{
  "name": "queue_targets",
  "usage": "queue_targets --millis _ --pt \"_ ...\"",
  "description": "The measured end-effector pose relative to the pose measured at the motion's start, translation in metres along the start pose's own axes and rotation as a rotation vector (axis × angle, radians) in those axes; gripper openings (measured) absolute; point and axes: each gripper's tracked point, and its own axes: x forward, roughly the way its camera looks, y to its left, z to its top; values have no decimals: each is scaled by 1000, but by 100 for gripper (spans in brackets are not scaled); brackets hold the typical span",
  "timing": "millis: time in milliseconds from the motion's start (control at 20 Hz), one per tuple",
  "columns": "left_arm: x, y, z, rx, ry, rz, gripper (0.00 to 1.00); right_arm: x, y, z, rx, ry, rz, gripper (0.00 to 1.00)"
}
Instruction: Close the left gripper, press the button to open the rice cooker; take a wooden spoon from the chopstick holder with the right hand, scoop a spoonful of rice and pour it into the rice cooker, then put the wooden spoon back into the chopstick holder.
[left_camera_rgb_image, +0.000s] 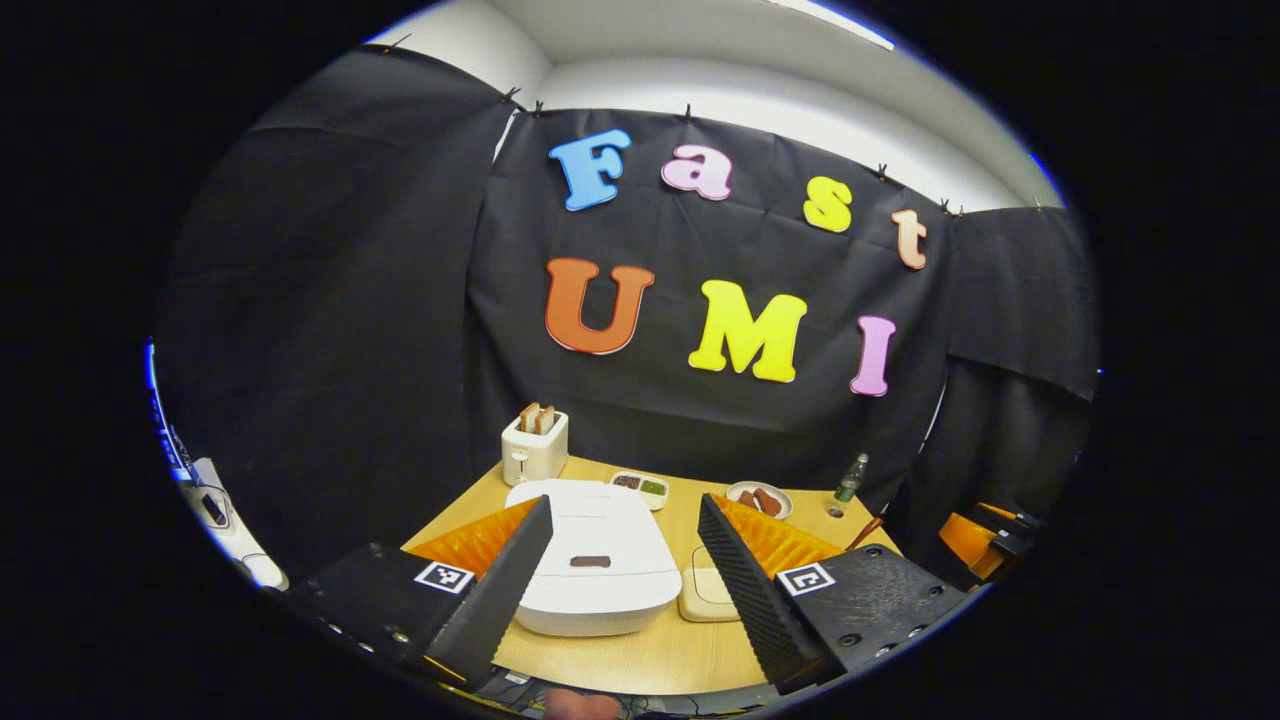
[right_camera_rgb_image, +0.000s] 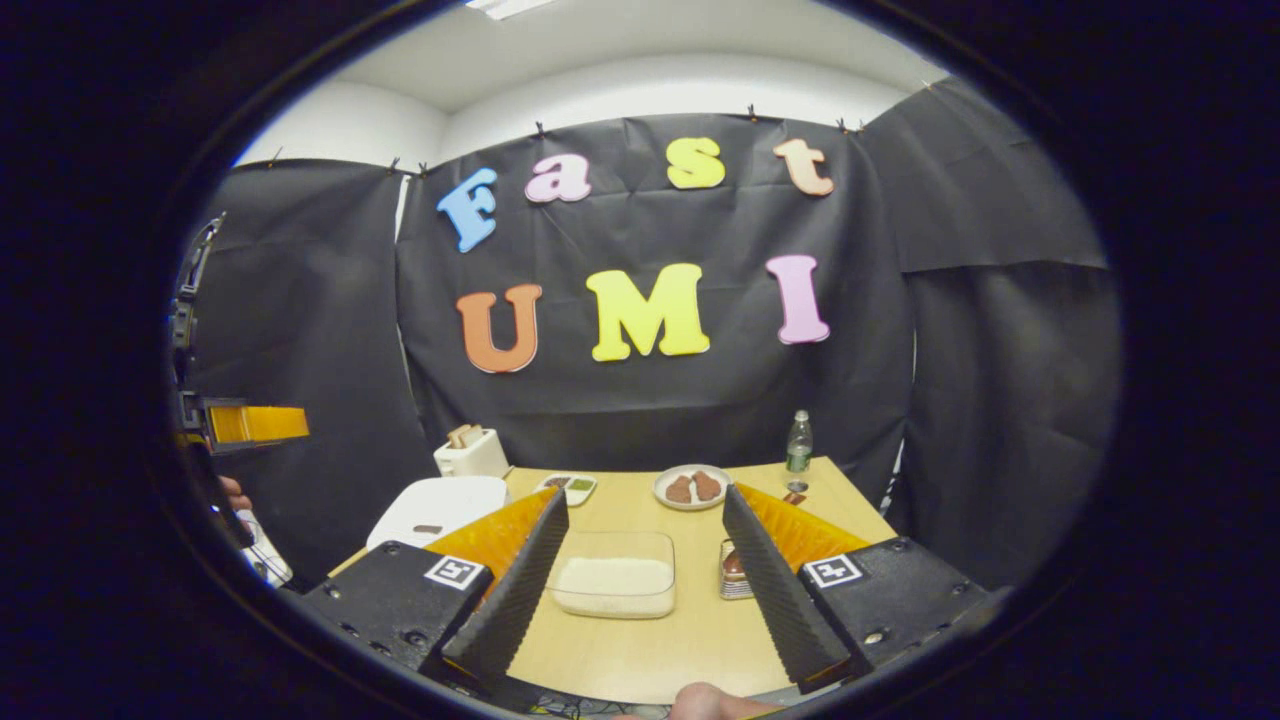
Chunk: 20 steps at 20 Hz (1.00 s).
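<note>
Left gripper (left_camera_rgb_image: 622, 580) jaws wide over rice cooker (left_camera_rgb_image: 600, 560) (lid seemingly shut); right gripper (right_camera_rgb_image: 640, 590) open, empty.

I see a smooth, matt white plastic cooker (left_camera_rgb_image: 598, 560) on a pale wood-grain table (right_camera_rgb_image: 650, 640). The rice tub (right_camera_rgb_image: 612, 587) looks clear glossy plastic. My fingers' pads (left_camera_rgb_image: 745, 590) are ribbed and matt.

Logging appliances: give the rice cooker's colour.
White, the rice cooker, with a dark button on its lid; clearest in the left gripper view.
</note>
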Motion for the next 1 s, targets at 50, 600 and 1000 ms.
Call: queue_targets --millis 50,600,1000 --pt "-15 -1 4 5 -24 -2 95 -13 5 6 -6 -19 -9 99" --pt "-115 -18 1 69 -157 -20 94 -111 48 41 -106 -232 -45 100" --pt "-133 -29 -3 111 -194 -39 94 -124 57 24 -106 -209 -35 100"
